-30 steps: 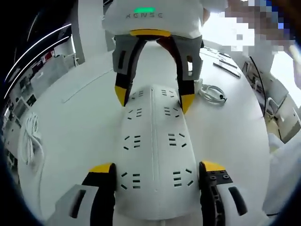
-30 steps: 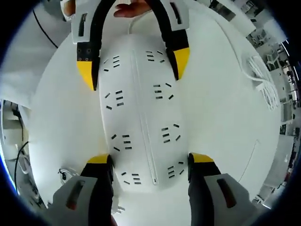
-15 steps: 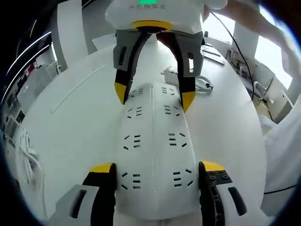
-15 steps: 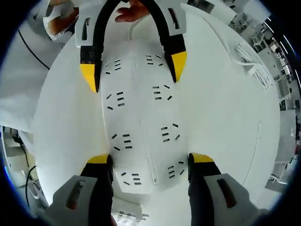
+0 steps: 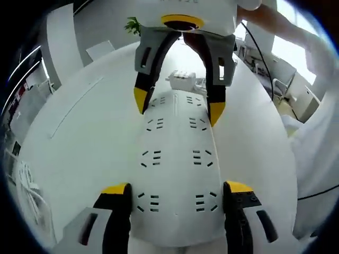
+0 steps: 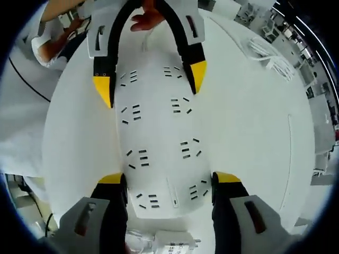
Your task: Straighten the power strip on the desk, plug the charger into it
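Note:
A wide white power strip [image 5: 175, 169] with several sockets lies on the round white desk [image 5: 79, 132], held at both ends. My left gripper [image 5: 176, 189] is shut on its near end, a yellow-tipped jaw against each long side. From the top of the left gripper view my right gripper [image 5: 178, 106] clamps the far end. A white charger [image 5: 183, 79] sits just past that end. In the right gripper view my right gripper [image 6: 168, 178] grips the power strip [image 6: 159, 143], my left gripper [image 6: 150, 79] holds the other end, and the charger [image 6: 172, 241] lies below my jaws.
A coiled white cable [image 6: 270, 55] lies near the desk's edge, also seen as a cable coil [image 5: 24, 180] in the left gripper view. A person in white [image 5: 318, 132] stands close by the desk. A hand [image 6: 145, 18] is behind my left gripper.
The desk has turned under both views while the strip stays fixed between the jaws: the strip has swung round with both grippers. The charger now lies in line with its end.

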